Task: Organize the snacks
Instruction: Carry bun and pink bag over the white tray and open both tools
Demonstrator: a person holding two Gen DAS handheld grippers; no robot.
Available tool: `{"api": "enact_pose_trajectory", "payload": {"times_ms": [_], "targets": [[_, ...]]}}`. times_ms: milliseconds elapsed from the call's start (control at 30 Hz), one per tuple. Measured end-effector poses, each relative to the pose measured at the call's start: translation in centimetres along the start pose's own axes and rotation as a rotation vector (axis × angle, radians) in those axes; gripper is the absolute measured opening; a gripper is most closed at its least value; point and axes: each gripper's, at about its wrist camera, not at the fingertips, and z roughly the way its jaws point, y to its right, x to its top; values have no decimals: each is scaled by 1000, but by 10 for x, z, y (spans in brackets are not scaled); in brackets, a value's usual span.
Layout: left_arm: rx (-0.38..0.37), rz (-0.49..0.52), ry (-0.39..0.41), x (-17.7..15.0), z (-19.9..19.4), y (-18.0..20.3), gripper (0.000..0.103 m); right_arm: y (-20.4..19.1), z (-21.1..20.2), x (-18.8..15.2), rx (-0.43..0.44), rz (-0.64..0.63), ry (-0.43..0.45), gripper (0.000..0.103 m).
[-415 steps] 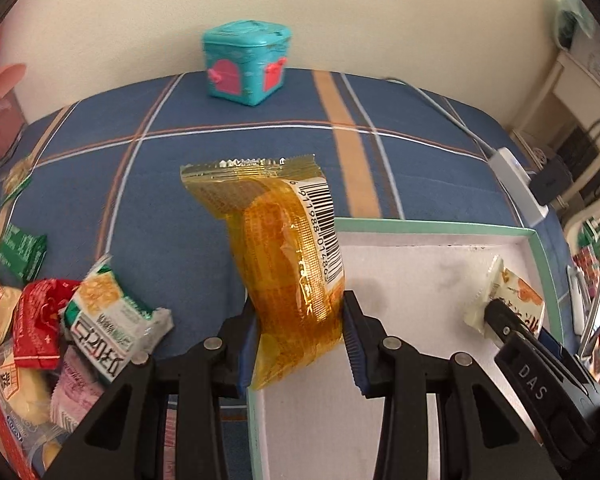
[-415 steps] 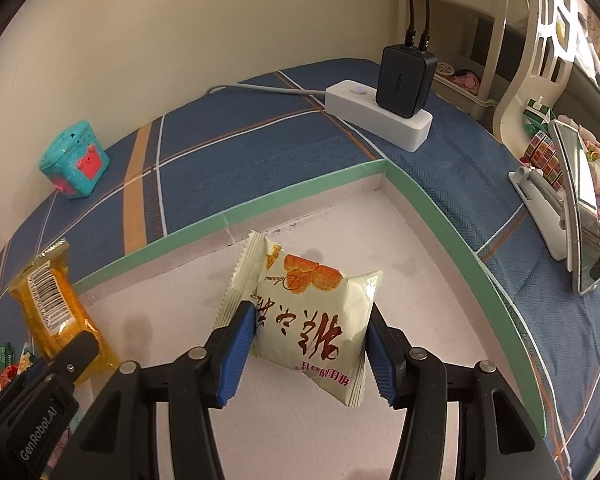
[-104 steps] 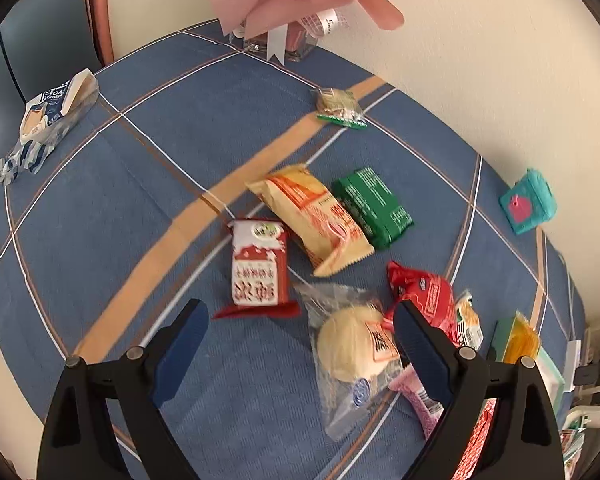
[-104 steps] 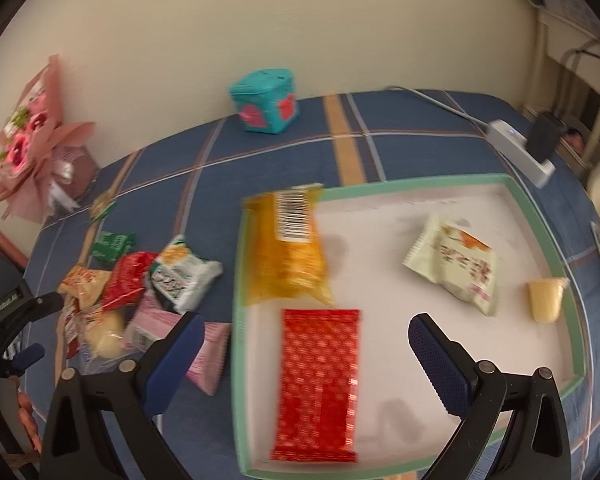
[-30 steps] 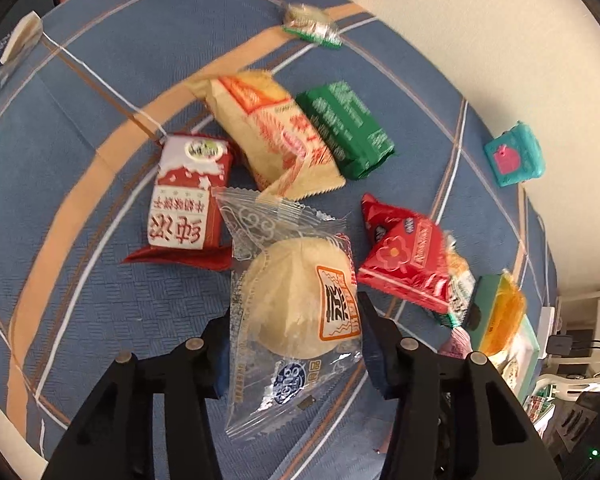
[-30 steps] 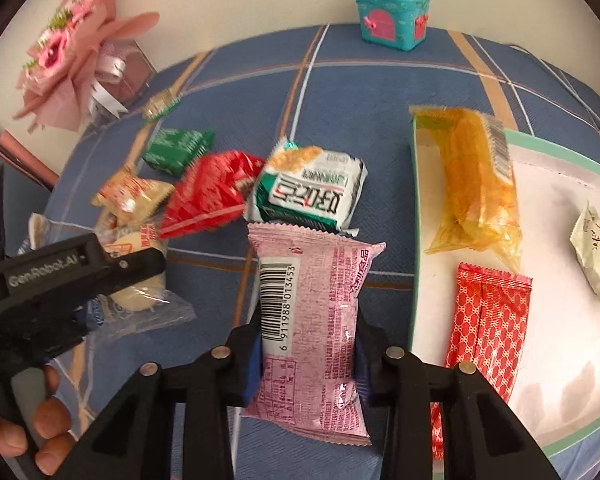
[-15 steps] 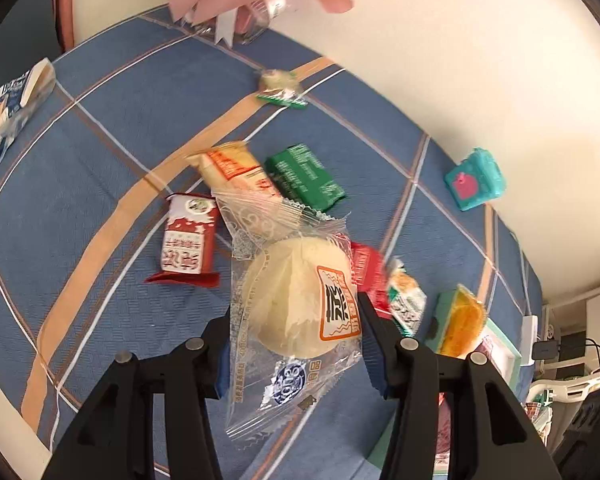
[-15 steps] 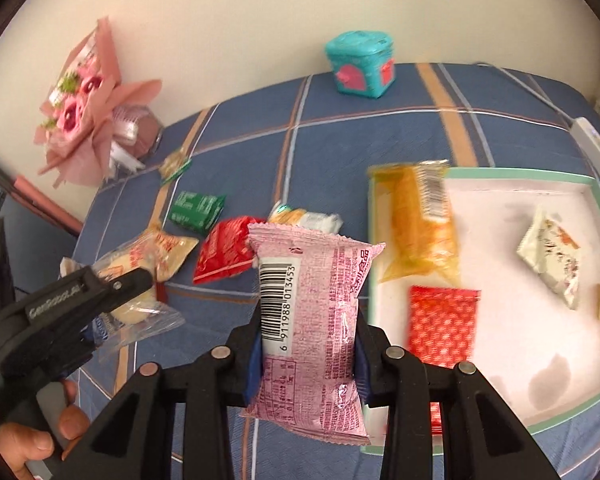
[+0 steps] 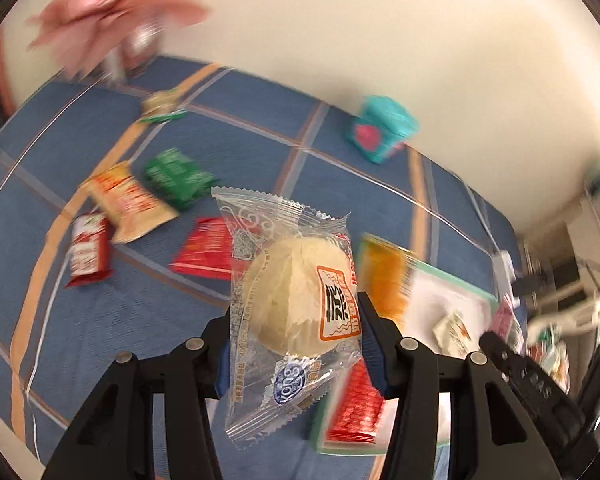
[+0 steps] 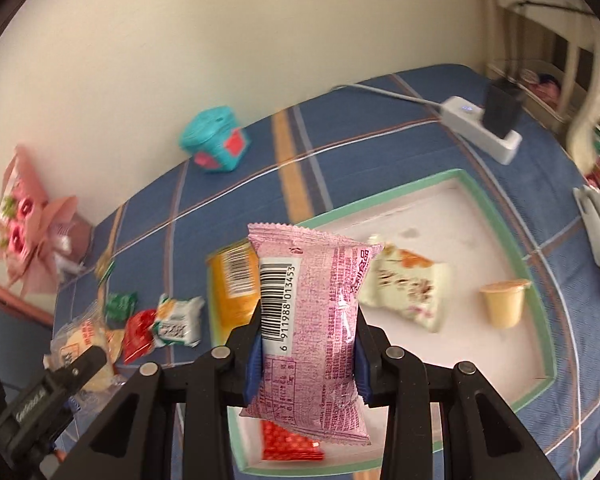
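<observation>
— What have you got in each hand?

— My left gripper (image 9: 296, 344) is clamped on a clear-wrapped pale round bun (image 9: 296, 304), both pads pressing its sides, and it hangs in the air above the blue plaid cloth (image 9: 100, 320). My right gripper (image 10: 306, 354) is closed tight on a pink snack packet (image 10: 312, 320), barcode facing me, held upright over the near left corner of the tray (image 10: 496, 216).

— What lies in the tray?

— An orange packet (image 10: 232, 288) against its left edge, a cream packet (image 10: 408, 292) near the middle, a small jelly cup (image 10: 502, 304) towards the right edge, and a red packet (image 10: 288, 446) at the near edge, partly hidden behind my pink one.

— And outside it?

— Left of the tray, on the cloth: a white and green packet (image 10: 180, 322), a red one (image 10: 140, 332) and a green one (image 10: 120, 305). A teal box (image 10: 216, 144) stands by the far edge, beside the wall.
</observation>
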Motion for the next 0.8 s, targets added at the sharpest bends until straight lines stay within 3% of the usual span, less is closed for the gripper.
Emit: {"api": "enact_pose_trajectory", "payload": {"times_ms": [133,400,800], "targets": [[-33,126,-12,-9,9,48,53,33,-6,11,-56,61,34,38],[-55,287,-61,-25,37,117,53,78,-5,24,-128,133,57,38],[-34,361,-96,-30,75,147,53,93,12,39,-156,120,59,38]]}}
